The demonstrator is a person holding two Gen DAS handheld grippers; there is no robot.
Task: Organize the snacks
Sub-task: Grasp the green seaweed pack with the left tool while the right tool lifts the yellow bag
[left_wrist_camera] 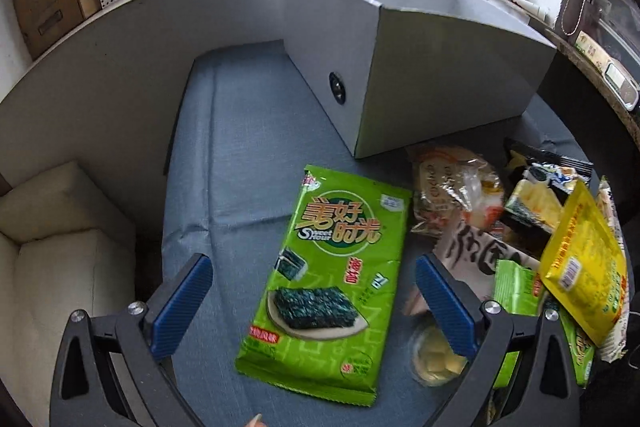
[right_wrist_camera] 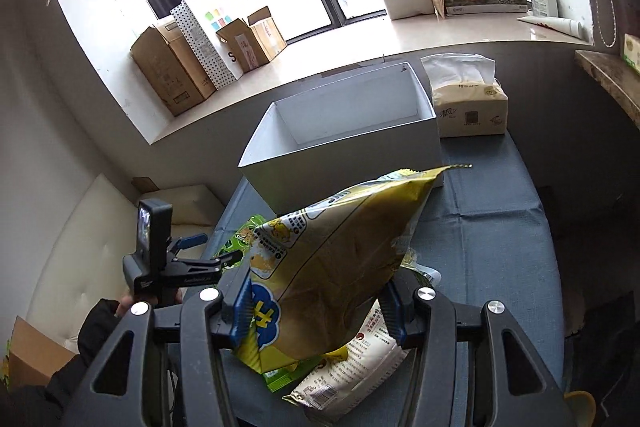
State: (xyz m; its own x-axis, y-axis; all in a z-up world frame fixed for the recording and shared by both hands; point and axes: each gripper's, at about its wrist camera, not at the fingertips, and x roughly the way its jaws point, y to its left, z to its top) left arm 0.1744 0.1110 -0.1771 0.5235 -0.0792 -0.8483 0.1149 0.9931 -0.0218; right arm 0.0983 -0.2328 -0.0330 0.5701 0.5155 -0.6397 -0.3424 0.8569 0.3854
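Nothing is yet seen inside the white box (right_wrist_camera: 344,131): a yellow snack bag (right_wrist_camera: 332,267) is clamped in the right gripper (right_wrist_camera: 320,311), while the green seaweed packet (left_wrist_camera: 332,283) lies flat beneath the spread left gripper (left_wrist_camera: 316,307).

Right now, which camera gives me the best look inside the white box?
The right wrist view. It looks down over the white box, showing the open top and bare inner walls; its floor is partly hidden. The left wrist view shows only the box's closed outer sides and a round hole, nothing inside.
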